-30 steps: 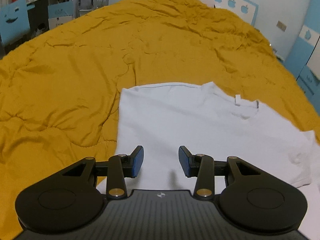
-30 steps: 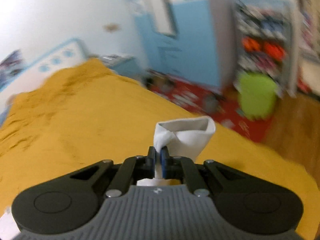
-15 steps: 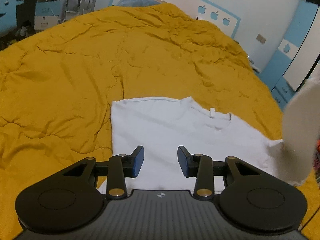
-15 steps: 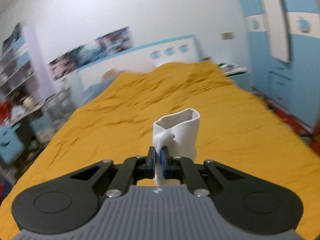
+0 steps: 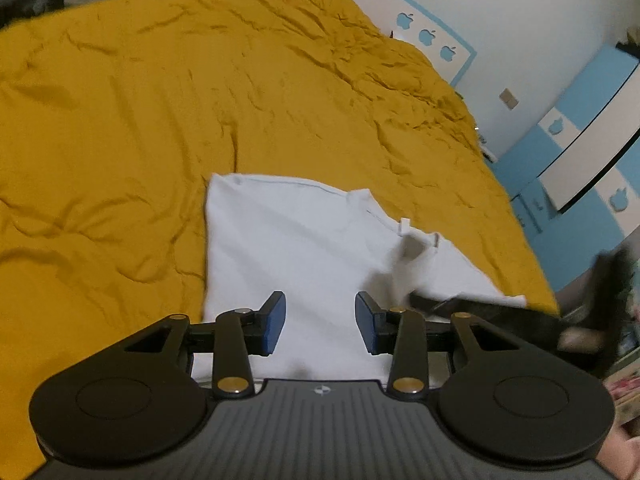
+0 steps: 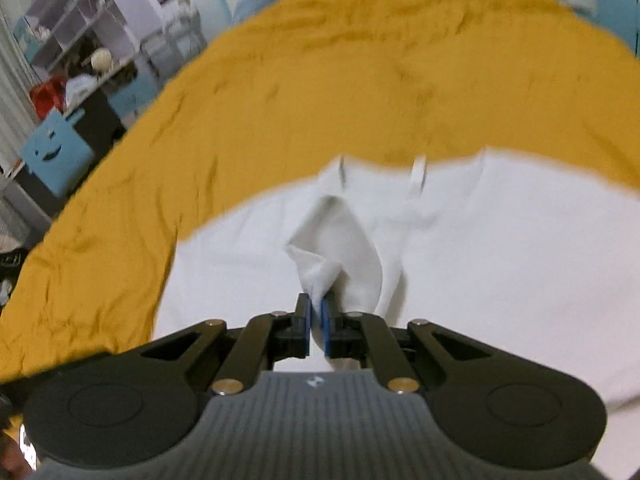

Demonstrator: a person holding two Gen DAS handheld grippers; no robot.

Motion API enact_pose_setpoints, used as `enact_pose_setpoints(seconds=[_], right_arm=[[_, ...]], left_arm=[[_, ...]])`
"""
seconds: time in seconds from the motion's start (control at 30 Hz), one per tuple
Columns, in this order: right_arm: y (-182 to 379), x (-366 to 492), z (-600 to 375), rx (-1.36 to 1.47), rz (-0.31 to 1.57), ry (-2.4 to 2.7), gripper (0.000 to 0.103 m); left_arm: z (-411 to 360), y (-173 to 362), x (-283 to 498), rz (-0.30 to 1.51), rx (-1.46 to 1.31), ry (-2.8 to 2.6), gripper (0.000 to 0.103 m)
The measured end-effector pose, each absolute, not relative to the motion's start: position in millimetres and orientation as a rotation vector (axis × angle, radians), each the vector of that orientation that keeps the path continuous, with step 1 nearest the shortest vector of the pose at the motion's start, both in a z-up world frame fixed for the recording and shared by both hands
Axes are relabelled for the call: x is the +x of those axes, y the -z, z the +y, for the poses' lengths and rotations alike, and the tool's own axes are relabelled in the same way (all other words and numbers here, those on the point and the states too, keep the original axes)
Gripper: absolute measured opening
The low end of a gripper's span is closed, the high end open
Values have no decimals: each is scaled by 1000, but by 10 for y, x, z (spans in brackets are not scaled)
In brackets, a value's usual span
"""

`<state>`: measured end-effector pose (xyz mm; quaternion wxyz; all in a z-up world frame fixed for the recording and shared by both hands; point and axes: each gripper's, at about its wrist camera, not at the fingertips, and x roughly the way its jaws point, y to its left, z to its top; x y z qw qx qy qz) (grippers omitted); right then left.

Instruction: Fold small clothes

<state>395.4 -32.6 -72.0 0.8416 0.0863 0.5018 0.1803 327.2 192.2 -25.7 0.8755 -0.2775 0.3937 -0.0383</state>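
A small white T-shirt [image 5: 304, 256] lies flat on the mustard-yellow quilt [image 5: 140, 120], its collar and tag toward the far right. My left gripper [image 5: 320, 322] hovers over the shirt's near part, open, with nothing between its blue pads. My right gripper [image 6: 316, 312] is shut on a bunched white sleeve [image 6: 340, 240] of the T-shirt [image 6: 500, 260], holding it above the shirt's body near the collar. In the left wrist view the right gripper [image 5: 480, 310] shows as a dark blur coming in from the right over the shirt.
The quilt [image 6: 320, 92] covers the whole bed. A blue-trimmed headboard [image 5: 432, 36] and blue wardrobe [image 5: 580, 152] stand beyond the bed. Shelves [image 6: 76, 24] and a blue box [image 6: 56, 152] stand off the bed's left side in the right wrist view.
My right gripper has swung quickly from beside the bed in over the shirt, carrying the sleeve toward the collar. The left gripper shifted slightly and rolled; its jaws kept their width.
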Motion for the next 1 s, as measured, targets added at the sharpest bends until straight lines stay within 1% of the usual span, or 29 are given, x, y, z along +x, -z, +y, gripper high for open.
enact_pose_setpoints(seconds=[0.1,0.13,0.17,0.2,0.27,0.3,0.33,0.4,0.47,0.57,0.73,0.87,0.93,0.97,1.0], right_arm=[[981,3923,-268,186,1135,-397,3],[1045,3926,-245,186,1160,-412,7],[1105,3943,-266,194,1184,-430,9],[1124,3956,-275,207,1194,-443,10],[1104,3922,-302,240,1195,-482,21],[1089,3909,-334,261,1198,-503,24],[1072,3885,-366,282,1201,-520,30],[978,3869,-481,312,1184,-536,32],[851,3871,-644,334,1144,-520,37],[704,3836,-931,354,1090,-470,38],[626,3652,-1369,241,1030,-334,38],[606,3345,-1791,267,995,-311,38],[624,3206,-1935,262,988,-300,38],[637,3145,-2011,264,986,-294,38],[649,3092,-2063,268,983,-291,38]], left_arm=[[1950,323,3306,820,-650,112,46],[1959,346,3322,821,-676,126,48],[1966,366,3338,823,-701,139,53],[1967,384,3357,823,-723,152,55],[1976,410,3381,822,-753,178,57],[1975,423,3399,823,-766,189,60],[1972,438,3418,824,-782,197,61],[1965,477,3462,825,-811,213,64],[1928,527,3525,831,-834,224,64],[1807,612,3671,859,-827,229,64],[1535,828,3970,931,-785,193,64],[1404,1015,4145,967,-769,177,64],[1339,1034,4178,955,-732,175,48],[1310,1027,4188,955,-707,169,30],[1288,1012,4193,951,-682,173,9]])
